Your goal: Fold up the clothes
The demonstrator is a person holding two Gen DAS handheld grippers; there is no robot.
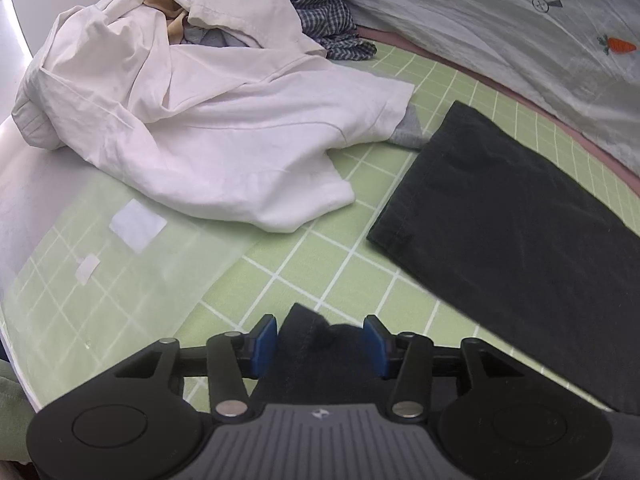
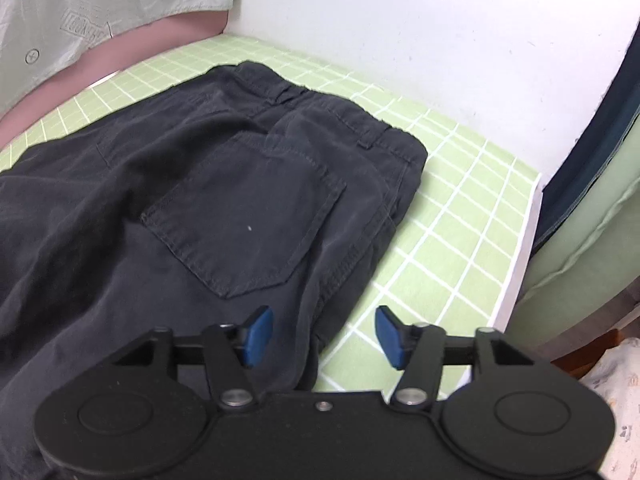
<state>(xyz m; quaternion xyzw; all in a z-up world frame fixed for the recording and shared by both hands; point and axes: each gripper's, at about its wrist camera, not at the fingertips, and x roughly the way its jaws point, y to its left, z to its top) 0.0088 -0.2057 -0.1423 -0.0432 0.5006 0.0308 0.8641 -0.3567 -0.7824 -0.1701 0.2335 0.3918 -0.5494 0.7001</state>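
Black trouser cloth (image 1: 316, 344) bunches between the parted left gripper (image 1: 320, 346) (right gripper (image 2: 324, 336) likewise gapes, empty).

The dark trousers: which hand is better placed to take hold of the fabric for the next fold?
Probably left: the left tongs already have dark trousers fabric bunched between open pads; the right tongs straddle only their edge.

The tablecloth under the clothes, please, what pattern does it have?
Light green tablecloth with a white grid, clearest in the left wrist view.
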